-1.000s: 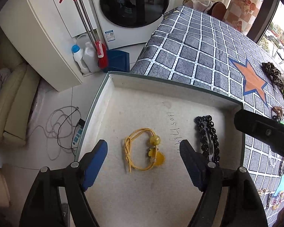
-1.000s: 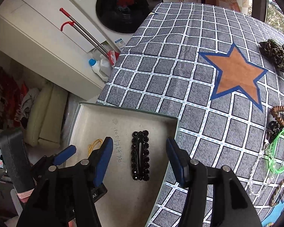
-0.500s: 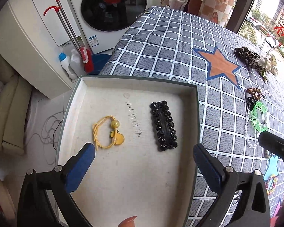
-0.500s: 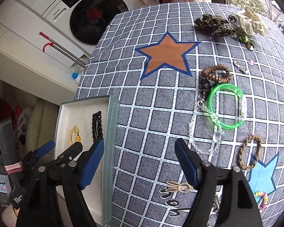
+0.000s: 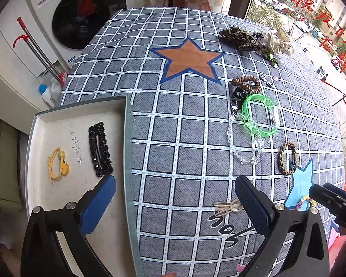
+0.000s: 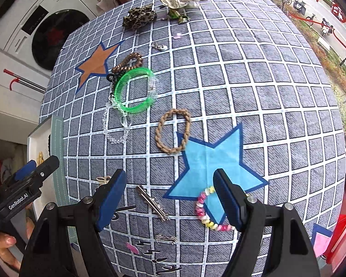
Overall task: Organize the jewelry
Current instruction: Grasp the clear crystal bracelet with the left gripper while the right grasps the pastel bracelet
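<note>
Left wrist view: my left gripper (image 5: 175, 203) spread wide, empty, over the shallow white tray's (image 5: 126, 138) right rim; cream bunny-shaped hair clip (image 5: 227, 207) just beside its right finger.

Right wrist view: right gripper (image 6: 169, 196) spread, empty; slim silver metal hair clip (image 6: 152, 203) between its fingers, long axis diagonal. Right hand nearer.

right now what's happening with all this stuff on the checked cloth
A person is sorting jewelry with a handheld gripper in each hand. The shallow white tray already holds a black beaded hair clip and a yellow cord hair tie. Both grippers are open and hold nothing: the left gripper hangs over the tray's edge, the right gripper over a silver hair clip and a pastel bead bracelet. A green plastic bangle still lies on the cloth.
</note>
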Demonstrator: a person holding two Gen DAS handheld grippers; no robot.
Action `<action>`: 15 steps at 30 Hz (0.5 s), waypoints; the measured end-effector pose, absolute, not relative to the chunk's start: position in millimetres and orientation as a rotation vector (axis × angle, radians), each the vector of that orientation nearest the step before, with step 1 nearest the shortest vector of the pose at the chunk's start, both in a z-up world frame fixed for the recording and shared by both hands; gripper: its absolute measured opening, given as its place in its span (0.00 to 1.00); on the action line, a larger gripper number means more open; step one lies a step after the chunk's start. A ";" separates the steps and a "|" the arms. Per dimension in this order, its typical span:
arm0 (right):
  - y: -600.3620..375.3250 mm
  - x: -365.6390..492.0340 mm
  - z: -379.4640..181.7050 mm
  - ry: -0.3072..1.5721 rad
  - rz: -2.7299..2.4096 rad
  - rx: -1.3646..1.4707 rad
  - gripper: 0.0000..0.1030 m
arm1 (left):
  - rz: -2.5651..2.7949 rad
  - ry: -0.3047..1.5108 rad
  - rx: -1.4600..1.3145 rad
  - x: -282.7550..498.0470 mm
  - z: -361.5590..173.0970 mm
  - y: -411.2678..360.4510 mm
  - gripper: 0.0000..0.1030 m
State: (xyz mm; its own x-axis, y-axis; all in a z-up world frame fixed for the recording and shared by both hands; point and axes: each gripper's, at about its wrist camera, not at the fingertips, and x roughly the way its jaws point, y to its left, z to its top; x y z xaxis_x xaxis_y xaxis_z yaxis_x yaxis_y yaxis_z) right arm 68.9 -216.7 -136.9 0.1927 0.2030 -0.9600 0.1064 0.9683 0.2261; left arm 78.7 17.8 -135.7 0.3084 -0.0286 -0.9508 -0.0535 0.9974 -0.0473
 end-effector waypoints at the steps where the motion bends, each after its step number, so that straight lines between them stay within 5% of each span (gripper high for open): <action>1: -224.8 65.9 -138.6 1.386 0.053 0.268 0.78 | 0.013 1.263 -0.075 81.5 -138.0 12.2 1.00; 15: -288.6 30.4 -165.3 1.445 -0.067 0.198 0.78 | -0.064 1.327 -0.057 112.9 -176.3 -49.7 1.00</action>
State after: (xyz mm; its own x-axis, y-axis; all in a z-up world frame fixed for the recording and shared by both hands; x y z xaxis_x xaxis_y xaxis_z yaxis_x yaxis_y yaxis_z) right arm 30.4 -288.6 -165.3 0.1272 0.0738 -0.9891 0.1653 0.9817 0.0945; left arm 112.9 -49.7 -176.3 0.2398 -0.0797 -0.9676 0.0143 0.9968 -0.0785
